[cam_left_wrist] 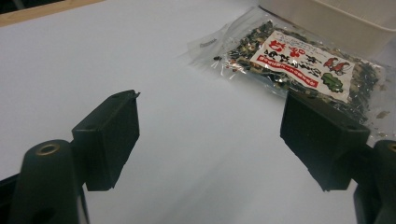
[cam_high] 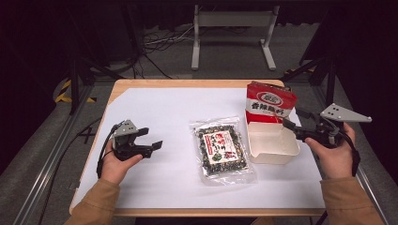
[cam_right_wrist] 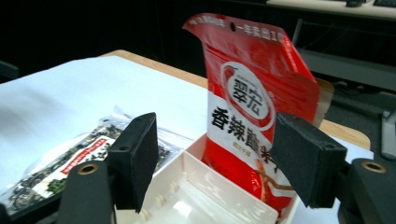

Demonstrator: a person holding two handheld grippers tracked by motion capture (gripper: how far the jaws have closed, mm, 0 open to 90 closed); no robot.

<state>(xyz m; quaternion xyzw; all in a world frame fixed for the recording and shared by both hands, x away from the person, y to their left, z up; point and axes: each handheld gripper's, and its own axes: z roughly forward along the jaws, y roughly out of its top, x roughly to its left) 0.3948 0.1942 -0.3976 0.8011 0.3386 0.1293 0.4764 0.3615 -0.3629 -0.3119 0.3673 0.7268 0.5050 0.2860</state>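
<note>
Clear snack bag (cam_high: 221, 151) lies flat between both hands, nearer the left gripper (cam_high: 155, 146); both grippers gape wide, empty.

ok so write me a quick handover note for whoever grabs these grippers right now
Left gripper: open, holds nothing, resting on the white sheet left of the clear snack bag.
Right gripper: open, holds nothing, at the white bin.
Red pouch: stands upright in the bin's far end, free of the fingers.
Clear snack bag: lies flat on the sheet beside the bin.
Done: red pouch in the bin.
Left: probably the clear bag goes in next.
</note>
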